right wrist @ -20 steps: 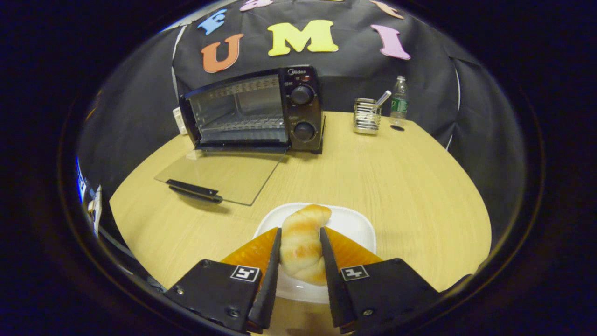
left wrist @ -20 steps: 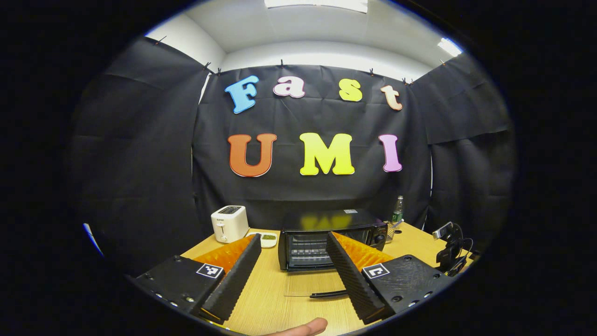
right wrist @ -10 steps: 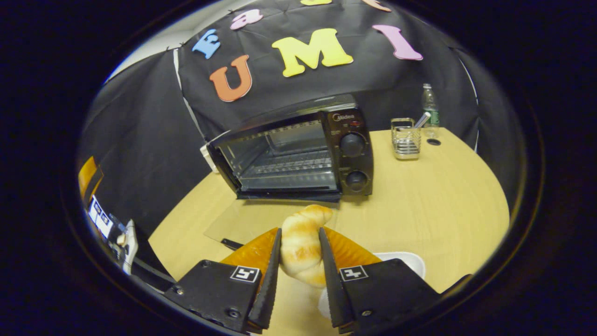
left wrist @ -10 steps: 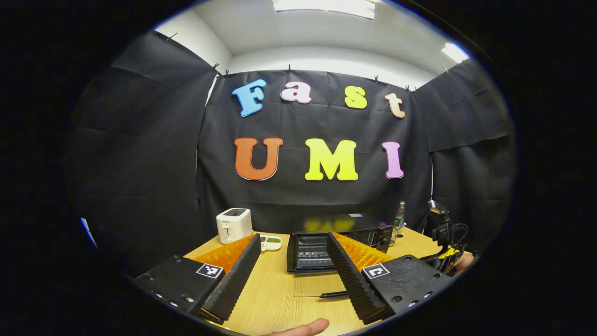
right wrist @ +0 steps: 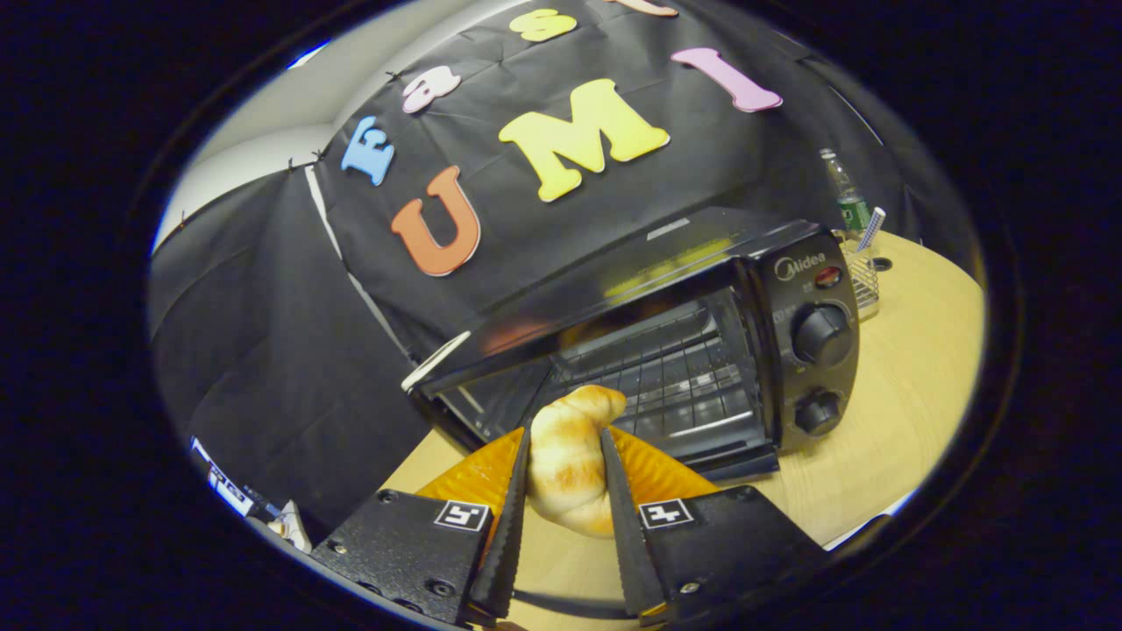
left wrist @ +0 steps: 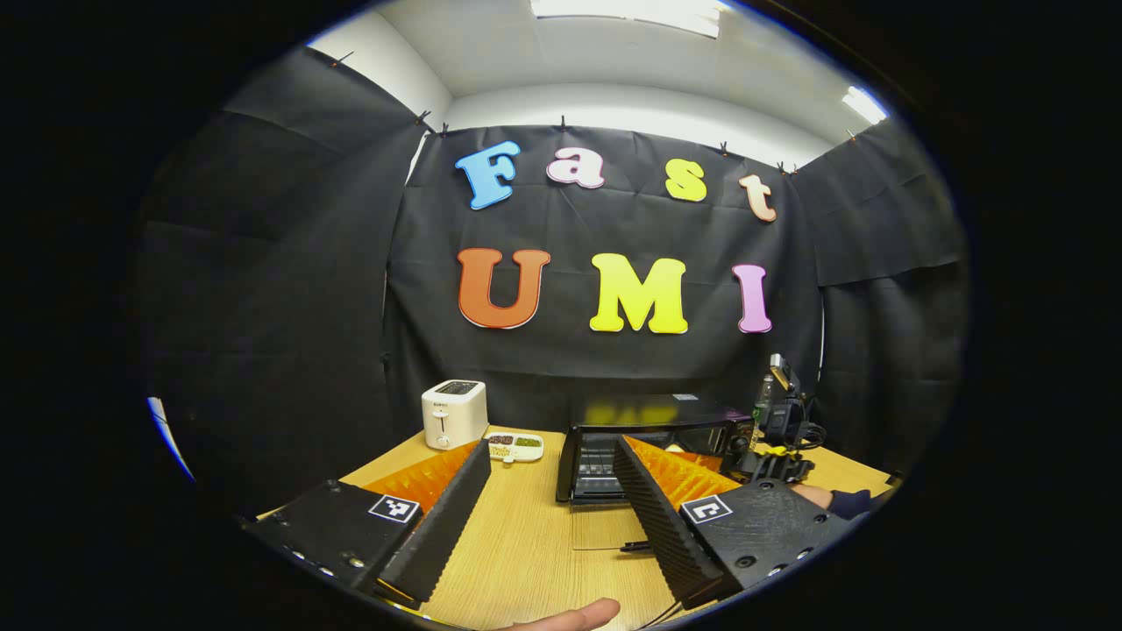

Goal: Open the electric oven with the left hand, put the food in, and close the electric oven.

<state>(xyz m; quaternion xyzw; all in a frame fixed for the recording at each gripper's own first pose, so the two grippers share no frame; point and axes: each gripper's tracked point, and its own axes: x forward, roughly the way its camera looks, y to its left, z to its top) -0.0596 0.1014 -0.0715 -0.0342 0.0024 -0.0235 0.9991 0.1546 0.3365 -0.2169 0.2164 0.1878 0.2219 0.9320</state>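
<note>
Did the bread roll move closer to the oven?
Yes. The bread roll, held by the right gripper, has gone toward the oven and now sits at its open mouth.

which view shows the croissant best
The right gripper view: the croissant sits large and sharp between that gripper's two fingers, just before the open oven. In the left gripper view the oven is small and far off, and I cannot make the croissant out there.

The right gripper (right wrist: 563, 460) clamps a golden crescent bread roll (right wrist: 568, 456) before the open black electric oven's (right wrist: 675, 350) wire rack (right wrist: 666, 377).
</note>
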